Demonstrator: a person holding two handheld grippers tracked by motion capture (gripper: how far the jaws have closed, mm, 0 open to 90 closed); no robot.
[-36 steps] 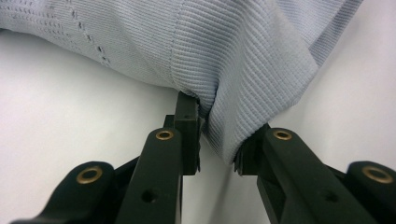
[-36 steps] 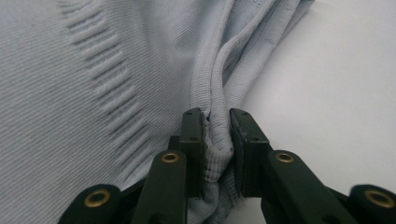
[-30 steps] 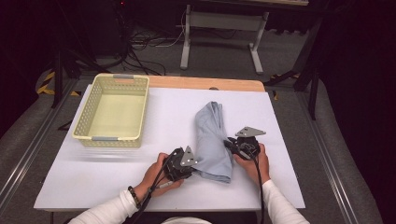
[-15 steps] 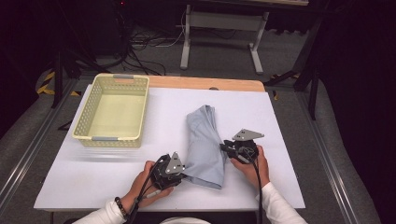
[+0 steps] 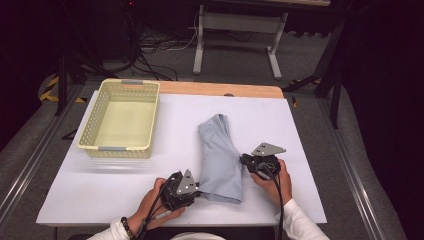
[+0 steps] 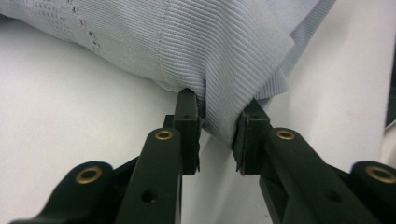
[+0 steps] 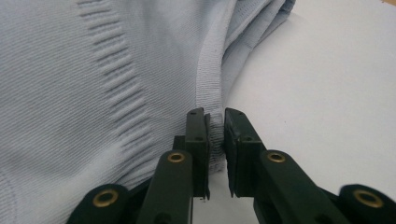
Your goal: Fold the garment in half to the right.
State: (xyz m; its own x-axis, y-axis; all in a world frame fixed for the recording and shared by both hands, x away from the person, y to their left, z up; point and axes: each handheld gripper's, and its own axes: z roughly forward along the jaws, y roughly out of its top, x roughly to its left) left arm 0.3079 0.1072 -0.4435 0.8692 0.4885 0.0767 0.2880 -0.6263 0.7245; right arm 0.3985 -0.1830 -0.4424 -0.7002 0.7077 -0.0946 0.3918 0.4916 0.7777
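A pale blue knitted garment (image 5: 220, 155) lies folded lengthwise on the white table (image 5: 315, 130), narrow at the far end and wider near me. My left gripper (image 5: 197, 190) holds its near left corner. In the left gripper view a bunch of the ribbed fabric (image 6: 219, 70) sits pinched between the two pads (image 6: 217, 126), whose jaws have just been opening slightly. My right gripper (image 5: 245, 161) is at the garment's right edge. Its jaws (image 7: 215, 135) have just been closing on the ribbed hem (image 7: 208, 88), which now stands between the pads.
A pale yellow perforated basket (image 5: 115, 148) stands empty on the table's far left. The table's near edge runs close under both hands. Beyond the far edge are a metal stand (image 5: 235, 22) and cables on the floor.
My left gripper has drawn the garment's near corner to the left and toward me, so the near end has spread wider. The right gripper has barely shifted.
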